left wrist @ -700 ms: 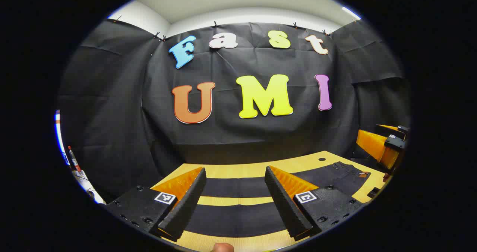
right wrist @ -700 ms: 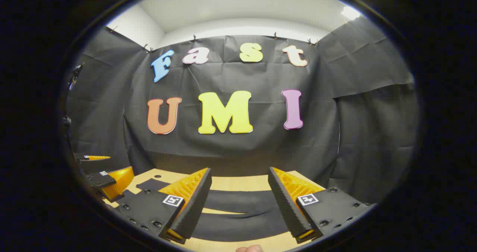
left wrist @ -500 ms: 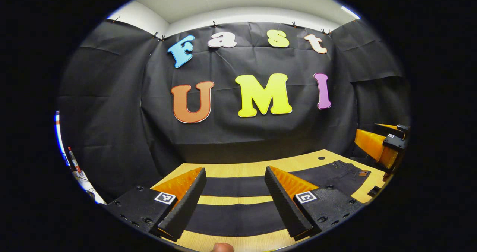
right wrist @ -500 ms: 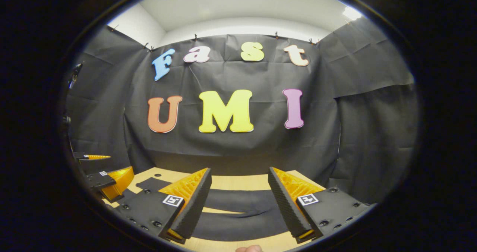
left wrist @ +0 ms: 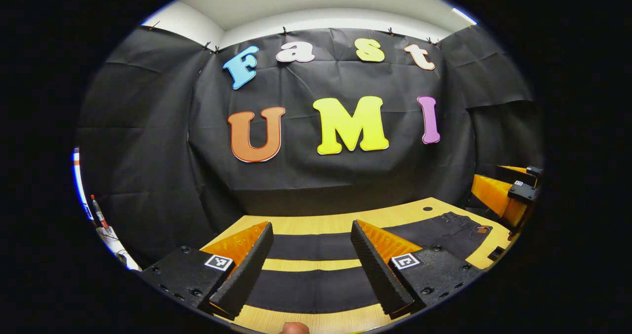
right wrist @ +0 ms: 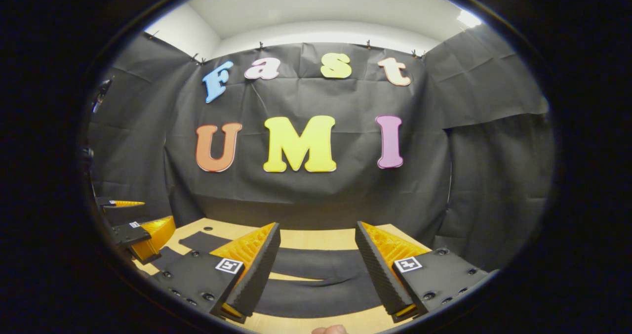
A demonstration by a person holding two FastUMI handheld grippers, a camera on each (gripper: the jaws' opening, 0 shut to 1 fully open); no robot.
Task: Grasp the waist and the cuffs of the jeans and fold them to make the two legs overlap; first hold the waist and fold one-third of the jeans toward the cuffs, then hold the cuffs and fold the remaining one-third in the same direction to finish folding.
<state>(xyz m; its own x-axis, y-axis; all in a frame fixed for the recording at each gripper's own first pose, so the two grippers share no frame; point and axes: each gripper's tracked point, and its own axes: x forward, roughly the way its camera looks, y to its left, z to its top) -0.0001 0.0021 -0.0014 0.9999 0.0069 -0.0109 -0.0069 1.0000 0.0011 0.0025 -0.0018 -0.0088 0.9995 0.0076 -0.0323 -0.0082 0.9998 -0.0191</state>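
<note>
Dark jeans lie spread flat on a pale wooden table, their two legs running side by side as parallel dark bands with a strip of bare wood between them. In the left gripper view the waist end, with its belt loops and a small leather patch, sits toward the table's right side, near a round hole in the tabletop. In the right gripper view the same jeans cross the table below the fingers, the fabric slightly rumpled where the legs meet.

The left gripper hangs above the legs with its jaws spread wide, gripping nothing. The right gripper is likewise released, its fingers parted over the cloth and not touching it. Each appears at the edge of the other's camera: the right gripper beyond the waist end in the left gripper view, the left gripper at the far left in the right gripper view. A fingertip of the person holding the tool peeks in at the bottom.

Black cloth clipped along its top edge walls the booth on three sides, creased and hanging to table level. Above it run white walls and a white ceiling with bright light panels.
</note>
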